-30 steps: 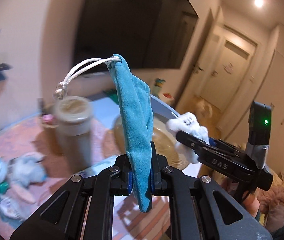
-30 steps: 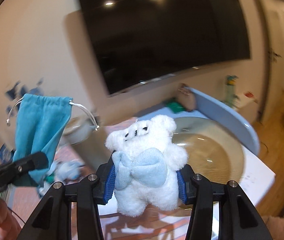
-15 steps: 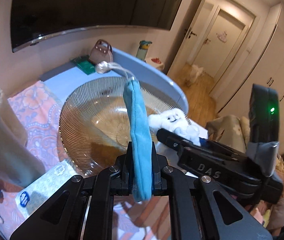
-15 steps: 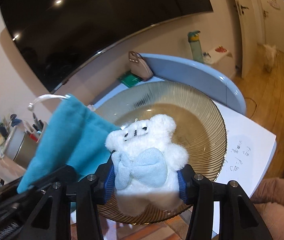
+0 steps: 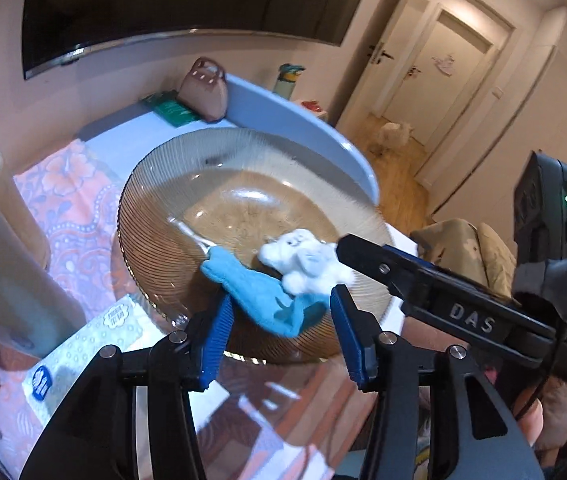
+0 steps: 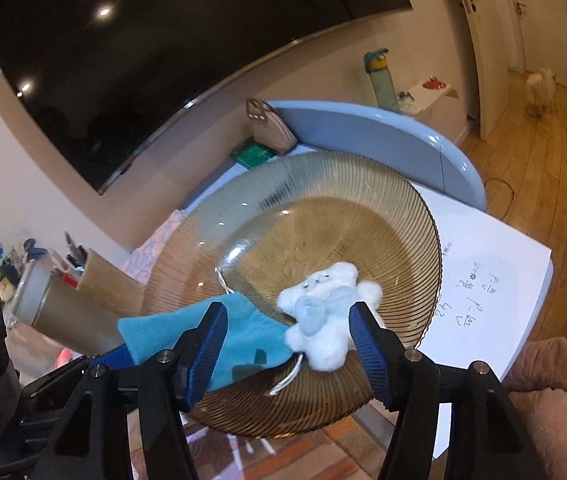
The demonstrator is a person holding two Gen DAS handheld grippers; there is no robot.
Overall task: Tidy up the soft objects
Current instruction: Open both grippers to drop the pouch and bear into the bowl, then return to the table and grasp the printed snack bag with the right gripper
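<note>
A blue drawstring pouch [image 5: 259, 292] and a white plush bear with a pale blue bow [image 5: 303, 264] lie side by side in the near part of a large amber ribbed glass bowl [image 5: 243, 160]. My left gripper [image 5: 279, 332] is open and empty just above the pouch. My right gripper [image 6: 287, 348] is open and empty over the bowl's near rim, the bear [image 6: 327, 316] and the pouch [image 6: 211, 332] between its fingers. The bowl [image 6: 363, 208] fills the right wrist view.
A tissue pack [image 5: 87, 348] lies left of the bowl on a floral cloth [image 5: 71, 208]. A tall cylinder container [image 6: 71, 316] stands at left. A small handbag [image 5: 203, 88] and a green book [image 5: 171, 108] sit behind the bowl. White paper [image 6: 491, 276] lies at right.
Both grippers opened over the bowl. The pouch dropped from the left gripper and the bear from the right; both now lie in the bowl.
</note>
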